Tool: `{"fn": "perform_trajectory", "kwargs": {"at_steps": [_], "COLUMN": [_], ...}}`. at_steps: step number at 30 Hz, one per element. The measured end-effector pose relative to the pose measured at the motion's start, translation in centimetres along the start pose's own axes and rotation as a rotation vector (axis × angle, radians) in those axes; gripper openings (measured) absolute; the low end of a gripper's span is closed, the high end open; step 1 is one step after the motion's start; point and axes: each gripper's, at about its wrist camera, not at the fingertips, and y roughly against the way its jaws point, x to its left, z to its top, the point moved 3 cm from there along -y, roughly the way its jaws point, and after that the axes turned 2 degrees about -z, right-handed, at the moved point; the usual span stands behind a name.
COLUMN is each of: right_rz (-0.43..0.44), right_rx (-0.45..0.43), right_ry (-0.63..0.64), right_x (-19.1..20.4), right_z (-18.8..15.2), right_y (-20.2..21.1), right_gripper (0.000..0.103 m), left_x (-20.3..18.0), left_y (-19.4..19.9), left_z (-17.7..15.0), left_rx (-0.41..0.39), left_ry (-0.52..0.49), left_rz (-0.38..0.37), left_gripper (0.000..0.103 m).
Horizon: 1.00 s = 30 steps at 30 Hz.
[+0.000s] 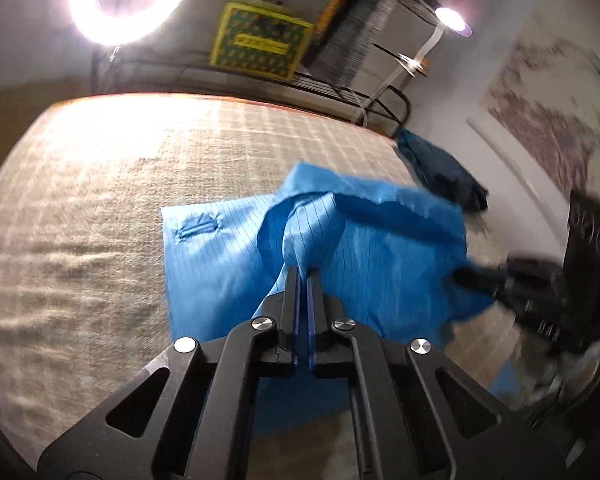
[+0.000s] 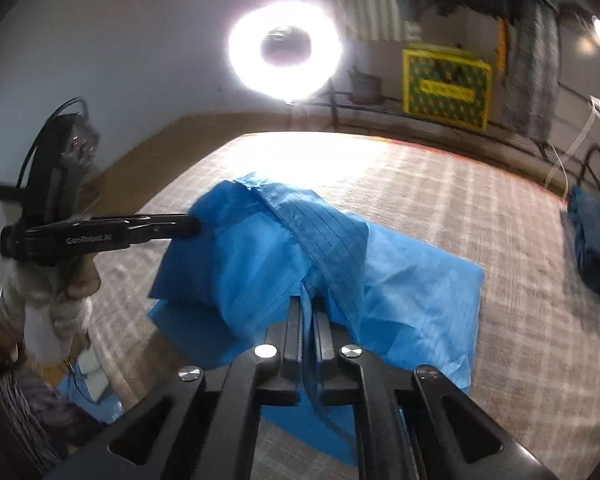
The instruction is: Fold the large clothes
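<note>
The blue pinstriped garment (image 1: pixel 220 256) lies on a beige checked bed cover (image 1: pixel 100 184), its flat part stretching toward 9 o'clock in the left wrist view, with a straight left edge and a small stitched patch (image 1: pixel 198 227) near that corner. The long axis cannot be told, since the near part is bunched and lifted. Wide bare cover lies open from 9 to 12 o'clock; the far edge of the bed runs across at 12, with a wire rack (image 1: pixel 340 92) and a yellow-green box (image 1: pixel 260 40) behind it. A dark blue cloth heap (image 1: pixel 444 172) sits at the bed's edge toward 2 o'clock.

The left gripper (image 1: pixel 303 276) points down at a slant, jaws closed on a gathered fold of the blue fabric. Seen from the right wrist camera, it (image 2: pixel 194 225) comes in level from 9 o'clock, carried by a gloved hand (image 2: pixel 60 300), its tip buried in the raised cloth.

The right gripper (image 2: pixel 309 304) also slants downward, jaws clamped on a seamed fold of the garment (image 2: pixel 420 280), which drapes over both tips and spreads flat toward 3 o'clock. From the left wrist camera it (image 1: pixel 466 276) enters at 3 o'clock, blurred, touching the fabric's right edge. A ring light (image 2: pixel 285 50) glares at 12 o'clock.
</note>
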Motion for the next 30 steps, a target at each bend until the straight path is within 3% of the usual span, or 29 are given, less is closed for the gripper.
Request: {"fn": "perform_trajectory", "kwargs": {"at_steps": [8, 9, 11, 13, 15, 17, 19, 20, 25, 29, 30], "right_rz": [0.019, 0.028, 0.011, 0.017, 0.044, 0.080, 0.090, 0.092, 0.110, 0.169, 0.179], "right_rx": [-0.042, -0.011, 0.034, 0.056, 0.042, -0.003, -0.043, -0.048, 0.041, 0.093, 0.098], "right_ry": [0.227, 0.264, 0.286, 0.271, 0.201, 0.076, -0.104, -0.213, -0.505, -0.648, -0.668], "right_x": [3.1, 3.4, 3.3, 2.6, 1.0, -1.3, -4.3, -6.0, -10.4, -11.6, -11.7], "right_z": [-5.8, -7.2, -9.0, -10.1, -10.3, -9.7, -9.1, -9.0, -9.7, -11.1, -11.4], "right_y": [5.8, 6.1, 6.2, 6.7, 7.9, 8.8, 8.9, 8.4, 3.5, 0.5, 0.0], "right_gripper": [0.000, 0.004, 0.038, 0.040, 0.041, 0.056, 0.068, 0.069, 0.069, 0.069, 0.067], "left_x": [-1.5, -1.5, -1.1, -0.5, 0.1, 2.0, 4.5, 5.6, 9.3, 8.8, 8.4], "left_y": [5.8, 5.9, 6.0, 6.4, 7.4, 8.2, 8.1, 7.9, 4.0, 1.0, 0.6], "left_z": [-8.0, -9.0, -10.8, -11.8, -11.7, -10.6, -9.6, -9.3, -8.3, -8.0, -8.1], "left_rx": [0.060, 0.087, 0.136, 0.153, 0.132, 0.084, 0.038, 0.020, 0.039, 0.099, 0.105], "left_ry": [-0.116, -0.114, -0.077, -0.038, -0.019, 0.079, 0.231, 0.293, 0.536, 0.543, 0.536], "left_rz": [-0.043, -0.061, -0.069, -0.092, -0.091, -0.084, -0.077, -0.069, -0.102, -0.131, -0.142], "left_gripper": [0.000, 0.000, 0.000, 0.000, 0.000, 0.015, 0.051, 0.053, 0.053, 0.053, 0.031]}}
